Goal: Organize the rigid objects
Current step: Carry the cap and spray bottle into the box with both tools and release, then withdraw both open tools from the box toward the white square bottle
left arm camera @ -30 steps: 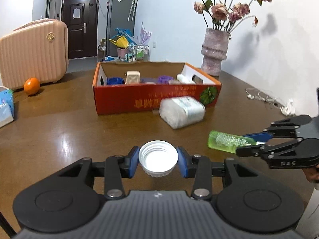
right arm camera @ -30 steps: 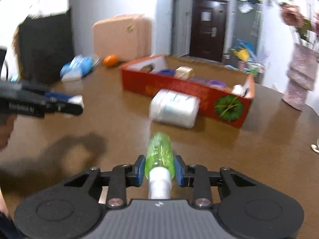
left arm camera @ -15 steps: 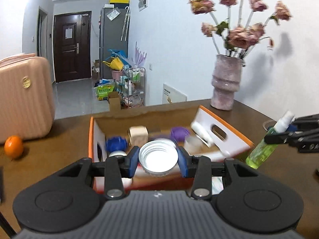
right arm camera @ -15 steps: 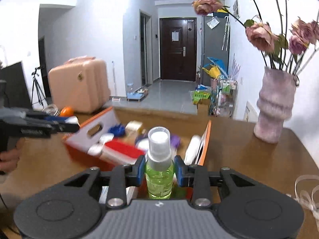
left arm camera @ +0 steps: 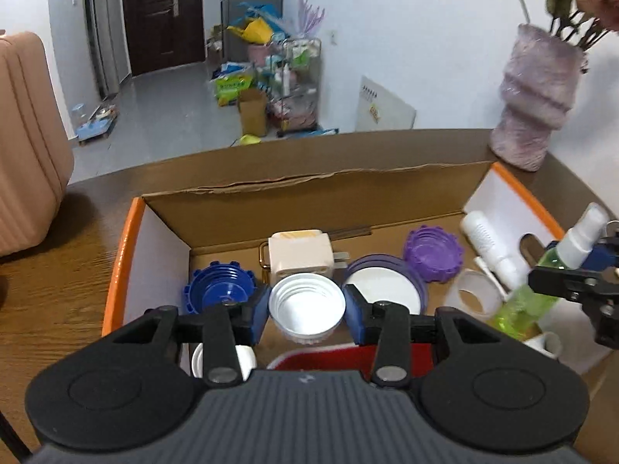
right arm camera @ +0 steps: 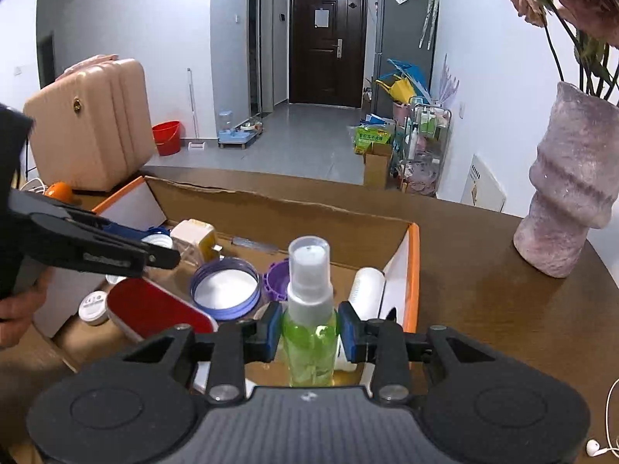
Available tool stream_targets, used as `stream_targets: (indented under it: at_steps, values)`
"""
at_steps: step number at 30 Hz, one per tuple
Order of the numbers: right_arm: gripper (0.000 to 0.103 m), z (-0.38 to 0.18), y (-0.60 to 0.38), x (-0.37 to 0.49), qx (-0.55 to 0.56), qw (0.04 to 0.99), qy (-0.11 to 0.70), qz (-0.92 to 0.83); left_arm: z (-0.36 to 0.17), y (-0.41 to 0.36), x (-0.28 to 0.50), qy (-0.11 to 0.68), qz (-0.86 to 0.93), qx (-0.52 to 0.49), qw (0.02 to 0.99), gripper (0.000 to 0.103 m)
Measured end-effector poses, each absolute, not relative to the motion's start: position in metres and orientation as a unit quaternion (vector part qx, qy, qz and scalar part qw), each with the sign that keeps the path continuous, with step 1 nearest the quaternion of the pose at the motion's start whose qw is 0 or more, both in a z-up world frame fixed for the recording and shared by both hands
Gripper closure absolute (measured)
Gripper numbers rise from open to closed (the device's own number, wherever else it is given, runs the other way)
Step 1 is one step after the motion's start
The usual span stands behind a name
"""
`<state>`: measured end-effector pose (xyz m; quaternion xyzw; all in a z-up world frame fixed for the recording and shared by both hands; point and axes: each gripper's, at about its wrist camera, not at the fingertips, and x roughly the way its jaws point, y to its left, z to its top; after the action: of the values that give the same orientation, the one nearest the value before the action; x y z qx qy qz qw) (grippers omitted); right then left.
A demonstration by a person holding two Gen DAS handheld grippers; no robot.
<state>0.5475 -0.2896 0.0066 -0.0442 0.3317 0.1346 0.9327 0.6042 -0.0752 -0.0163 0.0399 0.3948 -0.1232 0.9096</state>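
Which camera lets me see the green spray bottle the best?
The right wrist view. The green spray bottle stands upright in the middle, close up, between the fingers of the right gripper, white sprayer and clear cap plain. The left wrist view shows it only small and tilted at the right edge, over the cardboard box.

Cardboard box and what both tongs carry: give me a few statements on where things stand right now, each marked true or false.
1. The right tongs grip a green spray bottle upright above the cardboard box. True.
2. The white cap sits between the left tongs, mouth facing the camera. True; the jaws are opening.
3. The purple cap lies on the table outside the box. False; it lies inside the box.
4. The vase stands inside the box. False; it stands on the table beside the box.
5. The spray bottle's nozzle end is white. True.
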Motion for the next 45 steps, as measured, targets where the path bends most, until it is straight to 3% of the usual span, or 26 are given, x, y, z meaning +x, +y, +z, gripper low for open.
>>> stream_targets:
  at_steps: [6, 11, 22, 31, 37, 45]
  values:
    - [0.073, 0.023, -0.288, 0.538, -0.044, 0.939, 0.314, 0.136, -0.005, -0.065, 0.597, 0.391, -0.121, 0.030, 0.912, 0.043]
    - [0.073, 0.057, -0.294, 0.514, -0.047, 0.949, 0.283, 0.130, 0.021, -0.050, 0.569, 0.366, -0.120, 0.031, 0.923, 0.040]
    - [0.071, 0.124, -0.303, 0.400, -0.041, 0.964, 0.228, 0.127, 0.095, -0.017, 0.432, 0.283, -0.110, 0.027, 0.952, 0.026]
    - [0.045, 0.071, -0.304, 0.269, 0.027, 0.957, 0.234, 0.169, 0.069, -0.008, 0.282, 0.247, -0.100, 0.001, 0.964, 0.019]
    - [0.044, 0.024, -0.301, 0.218, 0.097, 0.939, 0.265, 0.195, 0.036, -0.015, 0.218, 0.271, -0.121, -0.018, 0.955, 0.019]
    - [0.045, 0.004, -0.311, 0.226, 0.123, 0.932, 0.281, 0.194, 0.032, -0.028, 0.218, 0.280, -0.129, -0.032, 0.951, 0.022]
